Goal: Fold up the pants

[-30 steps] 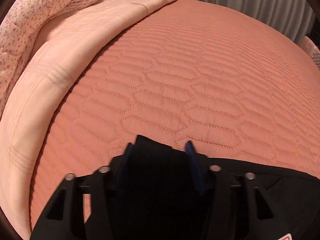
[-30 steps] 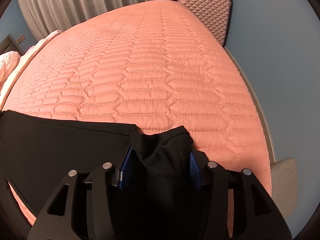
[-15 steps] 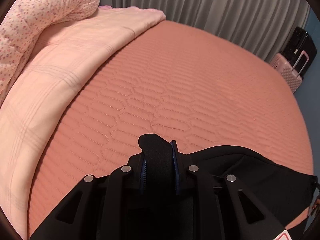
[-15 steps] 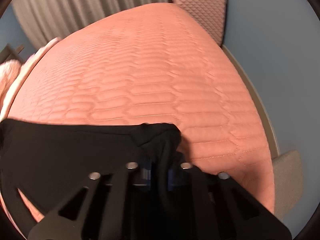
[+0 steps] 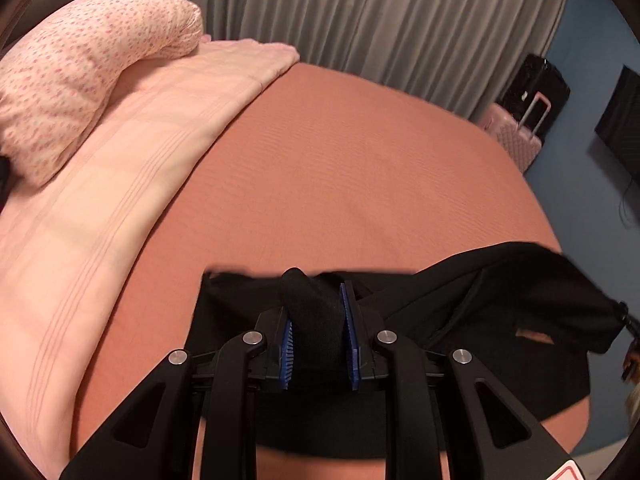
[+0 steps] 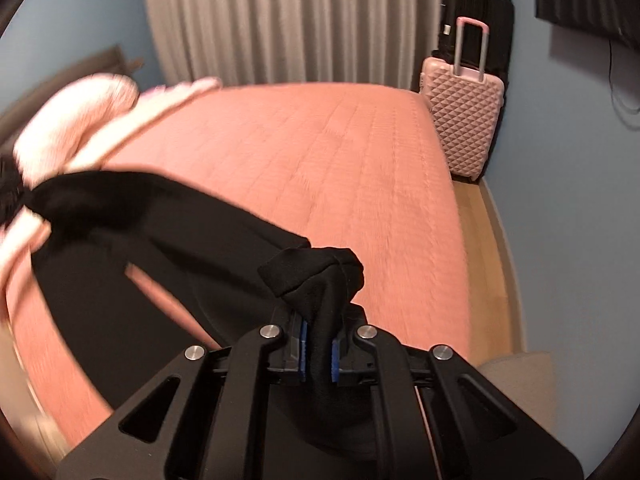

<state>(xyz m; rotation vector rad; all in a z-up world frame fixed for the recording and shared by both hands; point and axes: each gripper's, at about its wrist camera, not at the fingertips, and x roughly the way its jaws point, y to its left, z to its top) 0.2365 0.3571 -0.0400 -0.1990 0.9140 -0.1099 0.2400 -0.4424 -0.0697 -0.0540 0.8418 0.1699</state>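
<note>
- Gripping bunched black cloth, the left gripper (image 5: 318, 312) at lower centre of its view sat clamped on the pants (image 5: 480, 300); a second earlier its jaws stood apart around that cloth
- the right gripper (image 6: 318, 354) was likewise pinched on a corner of the pants (image 6: 120, 220), having shut within that second
- the garment, flat before, now hung stretched between both grippers, lifted off the orange bedspread (image 5: 340, 160); judged, the fold-over was starting
- farther off lay a pale pink blanket (image 5: 100, 180) at left, a pink suitcase (image 6: 464, 112) at upper right, grey curtains (image 6: 280, 20) behind
</note>
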